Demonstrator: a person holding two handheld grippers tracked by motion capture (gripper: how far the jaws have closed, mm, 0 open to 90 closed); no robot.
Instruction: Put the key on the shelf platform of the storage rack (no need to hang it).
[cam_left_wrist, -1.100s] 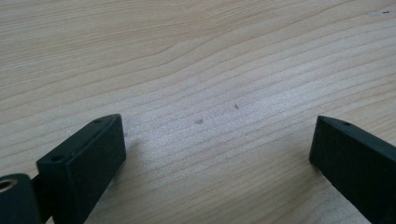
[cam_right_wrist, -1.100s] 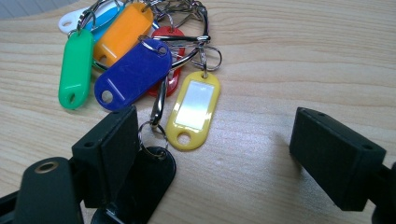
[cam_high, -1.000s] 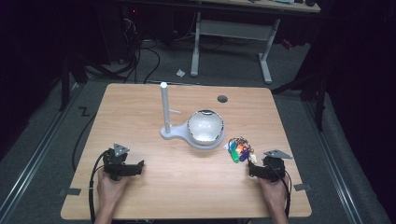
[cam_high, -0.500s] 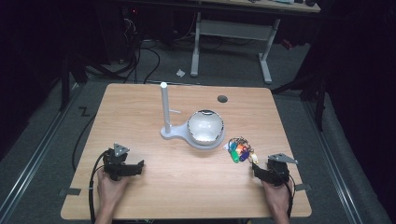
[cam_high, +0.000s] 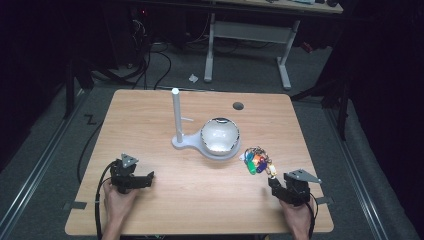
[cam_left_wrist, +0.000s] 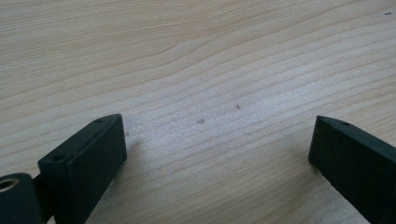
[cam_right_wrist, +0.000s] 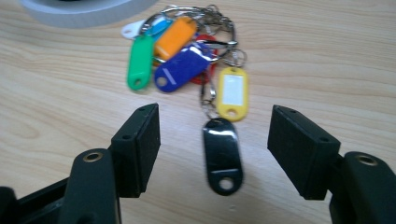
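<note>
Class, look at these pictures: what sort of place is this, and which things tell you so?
Probably a lab or workshop recording bench: a lone wooden table on grey carpet, loose cables on the floor behind, and another workbench frame in the dark background.

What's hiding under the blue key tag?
A red tag peeks out from under the blue key tag, and metal rings lie beside them. Most of the red one is covered, so its shape and anything beneath it cannot be seen.

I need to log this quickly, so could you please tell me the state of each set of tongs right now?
Left tongs: open, holding nothing, over bare table.
Right tongs: open, have just been closing, black key tag lies between them, ungripped.
</note>
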